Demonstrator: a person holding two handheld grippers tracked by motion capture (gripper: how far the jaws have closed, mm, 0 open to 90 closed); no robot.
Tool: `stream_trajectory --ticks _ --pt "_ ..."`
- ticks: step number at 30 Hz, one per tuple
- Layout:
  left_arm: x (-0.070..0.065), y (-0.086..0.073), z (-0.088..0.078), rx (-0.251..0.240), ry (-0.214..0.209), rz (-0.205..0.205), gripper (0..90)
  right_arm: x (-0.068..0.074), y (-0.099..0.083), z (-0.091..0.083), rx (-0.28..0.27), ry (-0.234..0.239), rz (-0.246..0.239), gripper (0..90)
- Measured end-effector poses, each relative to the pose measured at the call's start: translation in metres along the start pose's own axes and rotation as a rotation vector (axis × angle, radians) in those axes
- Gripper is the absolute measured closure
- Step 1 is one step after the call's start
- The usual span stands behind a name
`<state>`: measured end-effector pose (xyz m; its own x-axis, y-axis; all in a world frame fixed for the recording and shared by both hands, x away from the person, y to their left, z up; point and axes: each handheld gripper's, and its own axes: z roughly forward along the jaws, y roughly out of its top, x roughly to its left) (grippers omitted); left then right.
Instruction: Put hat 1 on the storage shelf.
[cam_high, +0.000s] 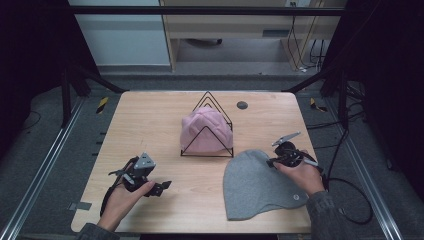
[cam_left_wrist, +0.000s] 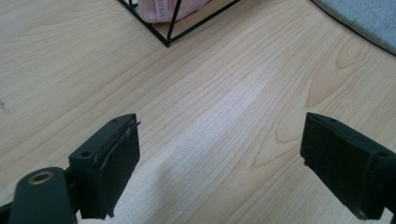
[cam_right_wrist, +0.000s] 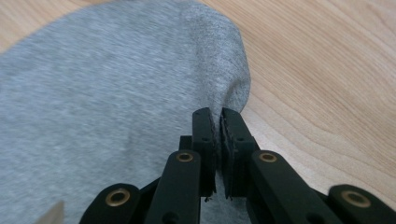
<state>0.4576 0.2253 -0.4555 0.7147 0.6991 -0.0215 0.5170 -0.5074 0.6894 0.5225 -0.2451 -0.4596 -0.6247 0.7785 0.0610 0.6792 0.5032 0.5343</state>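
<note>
Right gripper (cam_high: 274, 161) is down at the rounded top edge of the grey beanie (cam_high: 257, 185), and its two black jaws are pinched together on a fold of the grey knit; in the right gripper view (cam_right_wrist: 218, 122) the fabric bunches up right where the pads meet, with hardly a sliver of daylight between them. That beanie lies flat on the wooden table (cam_high: 150, 125), near the front right corner, its crown towards the middle of the table and its wider opening towards the person's right forearm, with a small round tag showing near that hem. Over on the other side, the left gripper (cam_high: 162, 186) sits low above bare wood at the front left, well apart from the beanie, and its jaws stand wide apart with nothing between them; the left gripper view (cam_left_wrist: 219, 154) shows plain wood grain in the gap. Just beyond the beanie, in the middle of the table, a black wire rack (cam_high: 207, 131) of triangular frames stands upright, and a pink beanie (cam_high: 205, 129) is tucked inside it, bulging out between the wires. From the left gripper's camera a corner of that rack (cam_left_wrist: 168, 43) and a strip of the pink knit (cam_left_wrist: 156, 8) peek in at the top edge, with the grey beanie's edge (cam_left_wrist: 369, 18) off to the top right.
</note>
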Motion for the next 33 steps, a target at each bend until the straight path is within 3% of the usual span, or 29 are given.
stream_trajectory --ticks 17,26,33 --pt "-0.004 0.001 0.005 0.009 -0.038 -0.002 10.2 0.029 0.004 -0.038 -0.119 0.030 -0.082 85.6" --pt "-0.010 0.003 0.004 -0.026 -0.081 0.012 10.2 0.066 0.024 -0.071 -0.204 0.075 -0.181 85.9" --pt "-0.016 0.005 0.008 -0.018 -0.110 0.036 10.3 0.089 0.042 -0.086 -0.236 0.093 -0.248 85.9"
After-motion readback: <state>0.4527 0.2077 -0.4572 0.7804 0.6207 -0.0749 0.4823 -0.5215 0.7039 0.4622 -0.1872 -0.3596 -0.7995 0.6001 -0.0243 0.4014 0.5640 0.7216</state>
